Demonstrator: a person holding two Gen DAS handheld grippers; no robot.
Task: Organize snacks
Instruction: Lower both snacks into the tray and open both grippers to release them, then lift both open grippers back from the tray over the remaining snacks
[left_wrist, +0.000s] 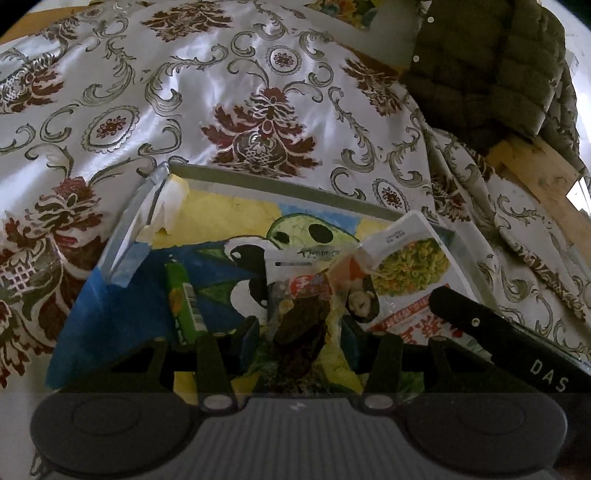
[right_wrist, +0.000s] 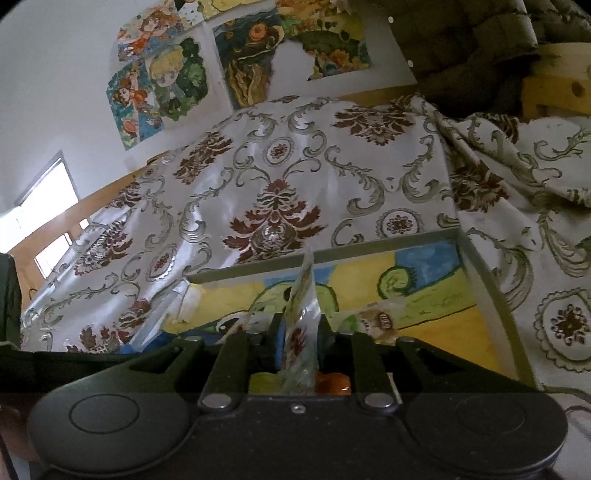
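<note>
Two tools worked over a tray (left_wrist: 280, 182) with a painted liner, set on a patterned cloth (left_wrist: 236, 85). The left tool (left_wrist: 300, 332) hung spread above a clear snack packet (left_wrist: 299, 291) lying in the tray between a green stick pack (left_wrist: 183, 299) and a white noodle pouch (left_wrist: 410, 266). The right tool (right_wrist: 300, 334) pinched a thin snack bag (right_wrist: 301, 317), held upright above the tray.

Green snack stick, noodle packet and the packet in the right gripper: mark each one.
green snack stick (left_wrist: 183, 301), left wrist view, middle of its green wrapper.
noodle packet (left_wrist: 410, 267), left wrist view, on the printed noodle photo.
clear snack packet (right_wrist: 301, 325), right wrist view, on its edge standing between the right gripper's fingers.
</note>
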